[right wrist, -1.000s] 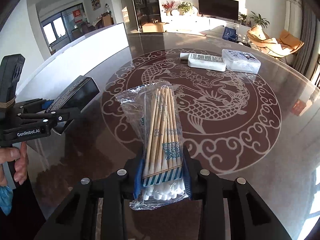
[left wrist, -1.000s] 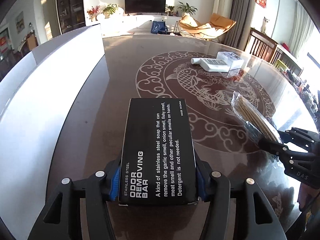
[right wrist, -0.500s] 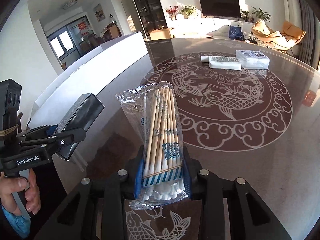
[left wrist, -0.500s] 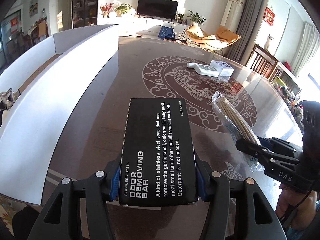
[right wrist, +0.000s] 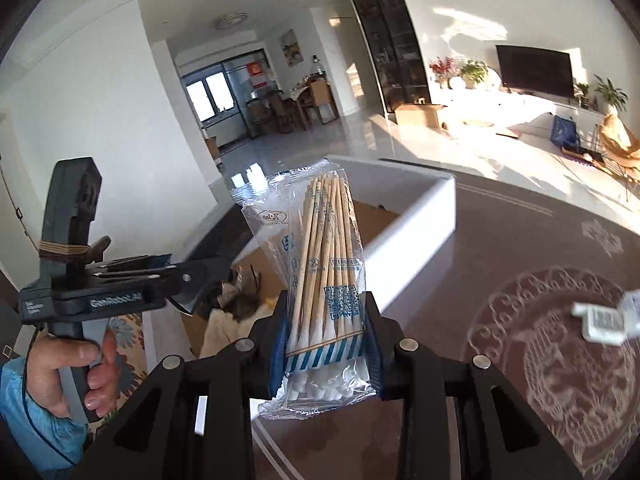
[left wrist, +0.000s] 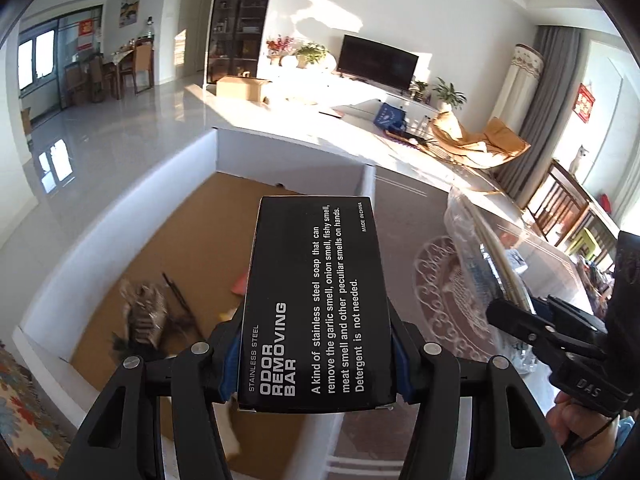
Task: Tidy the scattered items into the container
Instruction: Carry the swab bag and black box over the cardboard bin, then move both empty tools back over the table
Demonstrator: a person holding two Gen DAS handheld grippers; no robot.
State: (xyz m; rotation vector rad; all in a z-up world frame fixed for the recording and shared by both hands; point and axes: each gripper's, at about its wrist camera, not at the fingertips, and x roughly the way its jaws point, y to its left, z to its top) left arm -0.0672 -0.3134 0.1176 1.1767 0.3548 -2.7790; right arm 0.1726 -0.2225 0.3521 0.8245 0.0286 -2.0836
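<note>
My left gripper (left wrist: 318, 354) clamped on black odor-bar box (left wrist: 316, 304), box held above open white container (left wrist: 296, 156). My right gripper (right wrist: 326, 344) clenched on cotton swab pack (right wrist: 320, 272), near container's corner wall. Inside container: crumpled wrapper (left wrist: 146, 312), dark stick, pink scrap on cardboard floor. White remote-like item (right wrist: 604, 320) lies on patterned table (right wrist: 520, 240), well apart. Container wall stands between swab pack and interior. I see hand (right wrist: 76, 372) gripping left handle.
</note>
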